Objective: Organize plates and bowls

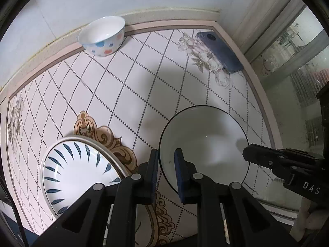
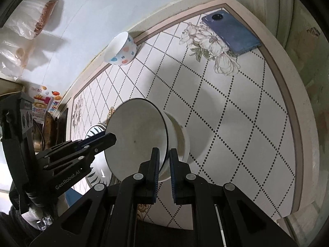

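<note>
Both grippers clamp the rim of one white bowl above the worktop.

The left gripper (image 1: 166, 154) has its fingers closed on the near-left rim of the white bowl (image 1: 205, 144); the right gripper (image 2: 164, 154) has its fingers closed on the opposite wall, and in the right wrist view the bowl looks tilted, whether lifted or resting I cannot tell. Just left of the bowl lies the blue-leaf plate (image 1: 82, 168) on the worktop (image 1: 144, 72). Well beyond the bowl, against the wall, stands the spotted bowl (image 1: 102, 36); far to the bowl's right lies a phone (image 1: 220, 51). To do this well, I judge both hands should move together, keep the rim level, and set it down softly clear of the plate.
</note>
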`<action>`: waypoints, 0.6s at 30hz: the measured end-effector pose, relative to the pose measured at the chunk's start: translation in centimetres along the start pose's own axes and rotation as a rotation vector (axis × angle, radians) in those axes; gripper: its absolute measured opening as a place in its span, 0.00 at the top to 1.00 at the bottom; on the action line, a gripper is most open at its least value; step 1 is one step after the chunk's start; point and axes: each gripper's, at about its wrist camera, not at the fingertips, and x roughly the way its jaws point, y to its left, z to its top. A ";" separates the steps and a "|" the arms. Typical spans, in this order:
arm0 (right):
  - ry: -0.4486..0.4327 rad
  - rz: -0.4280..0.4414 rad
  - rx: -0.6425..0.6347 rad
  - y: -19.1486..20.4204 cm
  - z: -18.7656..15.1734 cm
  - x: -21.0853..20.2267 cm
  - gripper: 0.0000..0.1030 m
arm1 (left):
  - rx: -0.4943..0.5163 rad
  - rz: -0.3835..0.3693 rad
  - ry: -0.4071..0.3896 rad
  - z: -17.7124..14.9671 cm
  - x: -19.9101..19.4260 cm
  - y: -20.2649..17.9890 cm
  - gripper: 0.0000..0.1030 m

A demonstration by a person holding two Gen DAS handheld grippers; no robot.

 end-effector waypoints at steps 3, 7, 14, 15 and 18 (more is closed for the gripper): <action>0.009 -0.003 -0.002 0.0 -0.3 0.7 0.89 | 0.004 0.010 0.005 -0.3 0.4 0.0 0.87; 0.021 -0.006 0.004 -0.4 -0.4 1.4 0.89 | 0.012 0.015 0.014 -0.4 0.8 -0.2 0.87; 0.033 -0.011 0.006 -0.7 -0.2 1.8 0.89 | 0.039 0.009 0.011 -0.4 0.9 -1.0 0.87; 0.035 -0.013 0.009 -0.7 -0.2 1.8 0.89 | 0.046 0.009 0.012 -0.5 0.9 -1.3 0.87; 0.048 0.001 0.021 -0.9 0.1 1.8 0.87 | 0.054 0.008 0.010 -0.6 0.5 -1.4 0.87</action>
